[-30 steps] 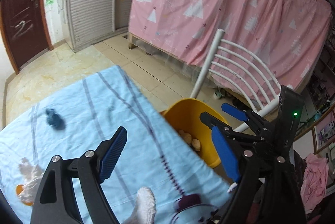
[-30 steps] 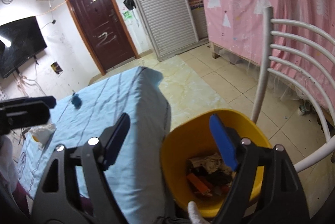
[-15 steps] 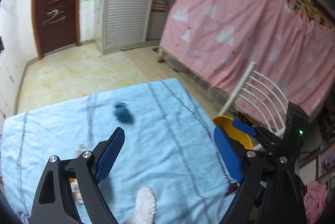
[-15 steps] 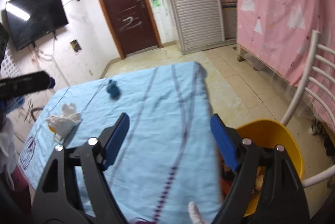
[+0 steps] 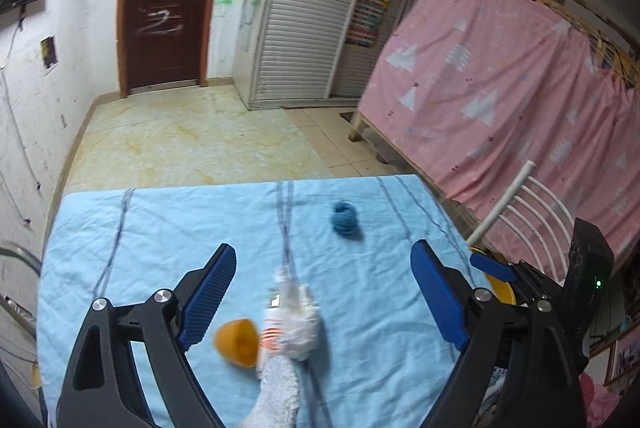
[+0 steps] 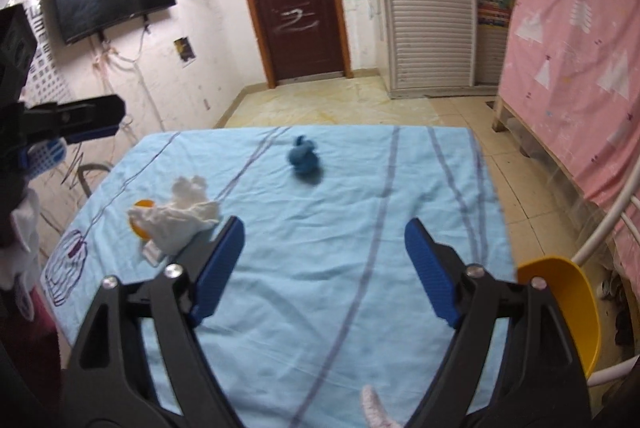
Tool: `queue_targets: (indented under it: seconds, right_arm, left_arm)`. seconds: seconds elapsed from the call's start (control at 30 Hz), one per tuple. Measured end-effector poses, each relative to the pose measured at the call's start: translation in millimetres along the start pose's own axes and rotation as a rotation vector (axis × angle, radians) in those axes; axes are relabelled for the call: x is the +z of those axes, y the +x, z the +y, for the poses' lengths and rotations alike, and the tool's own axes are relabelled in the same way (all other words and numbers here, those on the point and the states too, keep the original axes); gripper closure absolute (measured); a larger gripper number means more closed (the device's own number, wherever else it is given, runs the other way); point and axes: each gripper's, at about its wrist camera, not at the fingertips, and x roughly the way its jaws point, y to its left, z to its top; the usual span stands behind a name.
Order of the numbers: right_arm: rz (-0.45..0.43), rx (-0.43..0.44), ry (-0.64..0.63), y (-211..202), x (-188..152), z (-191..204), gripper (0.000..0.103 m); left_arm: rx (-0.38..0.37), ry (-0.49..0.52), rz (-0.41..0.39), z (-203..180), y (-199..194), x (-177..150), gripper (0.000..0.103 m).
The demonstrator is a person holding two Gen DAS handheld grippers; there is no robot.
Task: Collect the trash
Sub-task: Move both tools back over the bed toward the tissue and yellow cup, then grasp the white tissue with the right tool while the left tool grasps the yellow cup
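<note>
Trash left on the counter (image 6: 360, 228): a crumpled white tissue (image 6: 180, 216) lying over an orange cup (image 6: 140, 218) and a small white packet w/ red print (image 5: 271, 332), plus a blue wad (image 6: 303, 160) further back near the middle stripe. Bin (image 6: 560, 308), the yellow one, sits on the floor just off the counter's right edge, low enough that stuff can drop straight in, which I judge is why it's parked there beside the white chair (image 6: 608, 228).

Left tongs (image 5: 320, 304) are apart w/ nothing between the pads; they hang over the tissue pile, cup just inside the left pad, so that pile looks like my next grab. Right tongs (image 6: 324, 268) are empty too, jaws opening wider right now, over bare blue cloth in the counter's middle. Blue wad is ahead of them, well apart from the tissue pile, so prob. one target per hand: left takes tissue etc., right takes the wad.

Both tongs angle down at the cloth, good for a pinch from above. Tissue is soft and loose, so I expect it'll squash; cup under it may roll or stay behind if I only catch paper.

Views are a bit blurred, so the packet's print isn't readable.
</note>
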Motion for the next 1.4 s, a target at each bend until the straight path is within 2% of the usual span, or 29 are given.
queue_targets:
  seconds: [0.23,0.57,0.9,0.93,1.0,1.03,1.1,1.13,1.2,1.4]
  right_arm:
    - [0.045,0.053,-0.070,20,5,42,0.022]
    - [0.138,0.151,-0.189,51,0,104,0.022]
    - [0.205,0.163,-0.202,79,8,125,0.023]
    - [0.213,0.159,-0.200,82,8,125,0.025]
    - [0.227,0.152,-0.191,87,8,123,0.038]
    - [0.236,0.147,-0.185,89,8,122,0.040]
    - [0.248,0.147,-0.175,92,8,120,0.057]
    - [0.247,0.155,-0.163,92,8,118,0.059]
    - [0.237,0.144,-0.152,90,10,114,0.070]
    - [0.189,0.122,-0.092,79,13,90,0.074]
  left_arm:
    - [0.064,-0.032,0.005,37,-6,-9,0.021]
    - [0.115,-0.090,0.044,81,-2,-21,0.021]
    - [0.137,-0.131,0.060,110,-2,-30,0.021]
    - [0.141,-0.130,0.063,110,-1,-32,0.021]
    - [0.144,-0.125,0.071,111,1,-34,0.021]
    - [0.143,-0.122,0.078,112,3,-35,0.021]
    - [0.136,-0.122,0.090,112,7,-37,0.021]
    - [0.131,-0.119,0.098,111,10,-39,0.021]
    - [0.126,-0.111,0.114,108,16,-41,0.021]
    - [0.104,-0.039,0.160,86,33,-51,0.021]
